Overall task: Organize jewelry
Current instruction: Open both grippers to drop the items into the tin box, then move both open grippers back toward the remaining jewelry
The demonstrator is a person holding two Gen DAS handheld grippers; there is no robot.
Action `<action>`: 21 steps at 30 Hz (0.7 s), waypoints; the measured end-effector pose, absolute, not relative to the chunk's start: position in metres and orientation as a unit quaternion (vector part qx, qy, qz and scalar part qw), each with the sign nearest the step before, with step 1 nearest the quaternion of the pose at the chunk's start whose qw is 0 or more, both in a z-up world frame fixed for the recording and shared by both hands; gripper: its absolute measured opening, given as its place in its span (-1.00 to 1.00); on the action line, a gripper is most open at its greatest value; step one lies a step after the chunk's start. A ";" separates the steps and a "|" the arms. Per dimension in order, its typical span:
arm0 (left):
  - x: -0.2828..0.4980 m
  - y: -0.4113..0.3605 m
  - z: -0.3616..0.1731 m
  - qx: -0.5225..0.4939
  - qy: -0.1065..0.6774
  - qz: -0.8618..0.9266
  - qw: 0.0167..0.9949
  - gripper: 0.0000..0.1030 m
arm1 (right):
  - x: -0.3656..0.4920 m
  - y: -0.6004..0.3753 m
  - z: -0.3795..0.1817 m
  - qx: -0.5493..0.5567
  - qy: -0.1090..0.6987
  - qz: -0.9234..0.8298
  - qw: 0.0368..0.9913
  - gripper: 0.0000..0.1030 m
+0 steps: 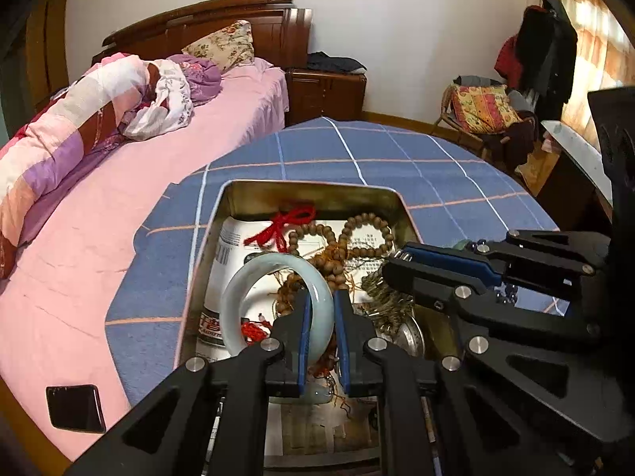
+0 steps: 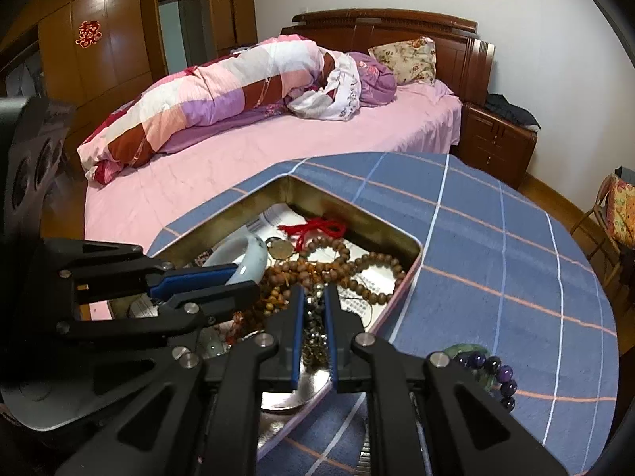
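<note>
Metal tin [image 1: 238, 198], open, on a bench under a blue checked cloth [image 1: 397, 150]. Contents: wooden bead strings [image 1: 357, 238], red cord [image 1: 285, 222], a coin-like disc [image 2: 282, 249], printed paper lining [image 1: 230, 246], tangled together.

Left gripper [image 1: 322, 297]: clamped on the rim of a pale jade bangle [image 1: 254, 277], held upright over the tin.

Right gripper [image 2: 314, 297]: pinched on a metal bead chain [image 2: 313, 341] at the tin's right edge.

Purple bead bracelet [image 2: 496, 369]: on the cloth, outside the tin.

Surroundings: bed with pink sheet [image 1: 99, 238], black phone [image 1: 75, 408] on it.
</note>
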State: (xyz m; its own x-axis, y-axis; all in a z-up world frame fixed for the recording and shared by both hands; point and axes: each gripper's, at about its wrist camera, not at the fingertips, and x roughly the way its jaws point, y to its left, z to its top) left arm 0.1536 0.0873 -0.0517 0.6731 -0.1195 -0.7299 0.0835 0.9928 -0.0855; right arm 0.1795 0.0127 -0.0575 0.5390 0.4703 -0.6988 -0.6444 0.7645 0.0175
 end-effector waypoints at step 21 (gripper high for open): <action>0.137 0.075 -0.027 -0.015 0.362 -0.027 0.931 0.52 | 0.168 -0.093 -0.045 -0.074 0.360 0.248 0.896 0.38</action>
State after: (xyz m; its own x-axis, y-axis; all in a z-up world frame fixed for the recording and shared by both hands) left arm 0.1370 0.0750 -0.0270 0.7357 -0.0617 -0.6744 0.0402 0.9981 -0.0475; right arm 0.1681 -0.0934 -0.0448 0.6180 0.3912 -0.6819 -0.4978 0.8661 0.0458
